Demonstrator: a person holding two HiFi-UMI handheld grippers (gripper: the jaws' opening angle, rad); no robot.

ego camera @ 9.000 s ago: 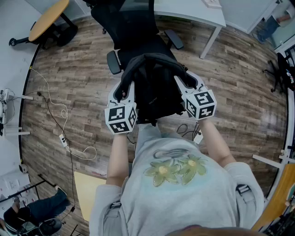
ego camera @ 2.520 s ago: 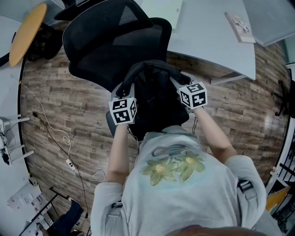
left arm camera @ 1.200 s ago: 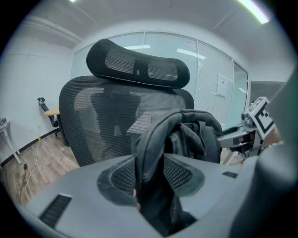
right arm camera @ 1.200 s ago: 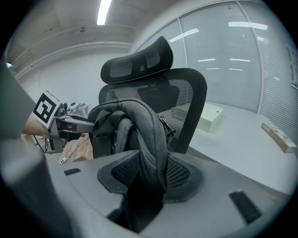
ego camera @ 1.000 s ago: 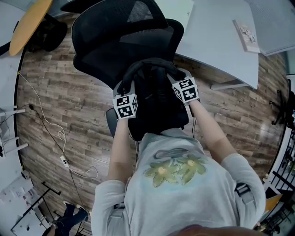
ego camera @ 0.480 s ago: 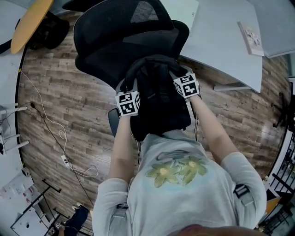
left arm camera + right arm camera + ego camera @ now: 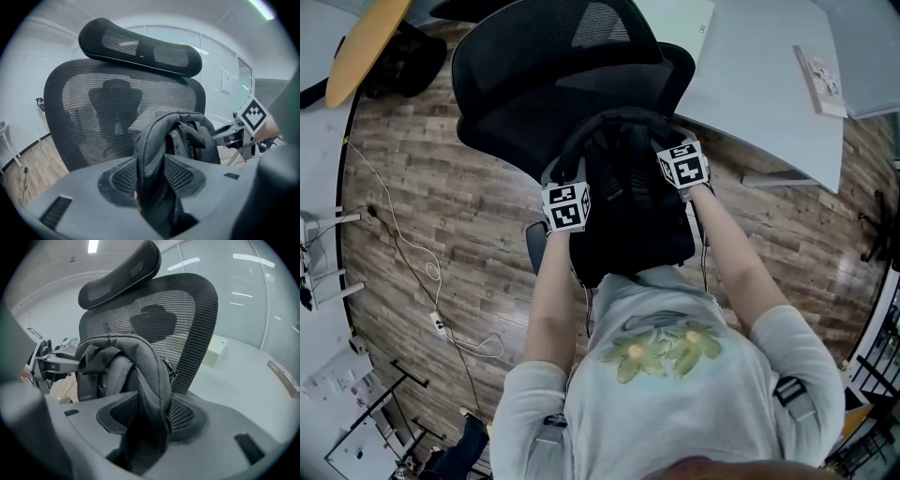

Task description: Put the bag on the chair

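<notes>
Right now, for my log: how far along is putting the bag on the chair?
Done: the backpack is over the office chair, before its mesh backrest. In hand: left gripper and right gripper each clamp it; the right's fingers have just been opening, fabric between them. Remaining: resting it, letting go.

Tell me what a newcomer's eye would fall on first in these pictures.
First comes the black backpack in the middle of the head view, held up in front of the person's chest. The left tool grips one padded side of it, and the right tool, whose jaws have just been opening, has the other side between its pads. Just beyond the bag stands the black mesh office chair.
</notes>
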